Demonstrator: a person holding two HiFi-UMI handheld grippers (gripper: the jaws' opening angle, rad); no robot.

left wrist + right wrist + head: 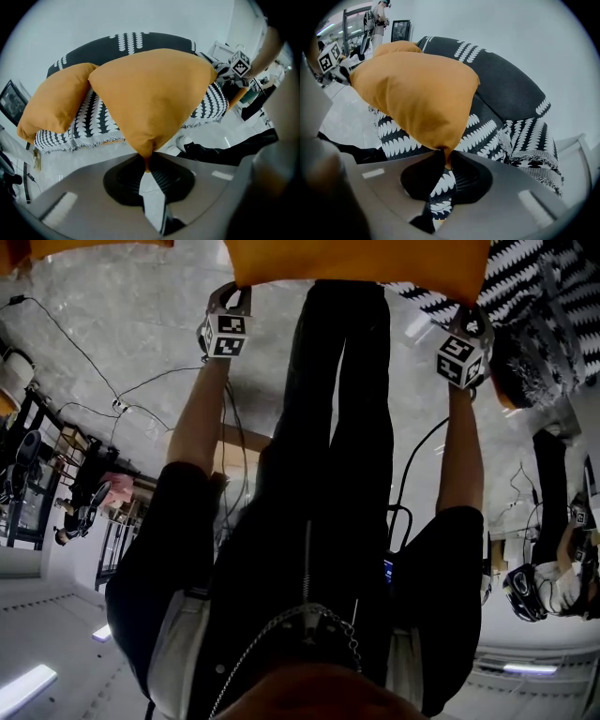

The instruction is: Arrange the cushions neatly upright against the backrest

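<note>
Holding an orange cushion (150, 93) by two neighbouring corners, the person is standing in front of the sofa (101, 119). The left gripper (146, 161) is pinching one corner, its jaws drawn nearly together on the fabric. The right gripper (443, 157) is pinching the other corner the same way.

The cushion is extending straight out from both sets of jaws, towards the sofa. Its gripped edge is running across from one gripper to the other, so neither hand is nearer. The backrest (506, 89) is lying beyond the cushion's far edge, and the coming placement is judged to depend on carrying that far edge onto the seat. Whether the cushion is touching the seat cannot be told.

The cushion is looking plump and plain, and is puckering where the jaws are biting. It is sagging slightly between the grips. A second cushion (58, 105) of the same colour is leaning at the sofa's far end, tilted rather than upright.
</note>
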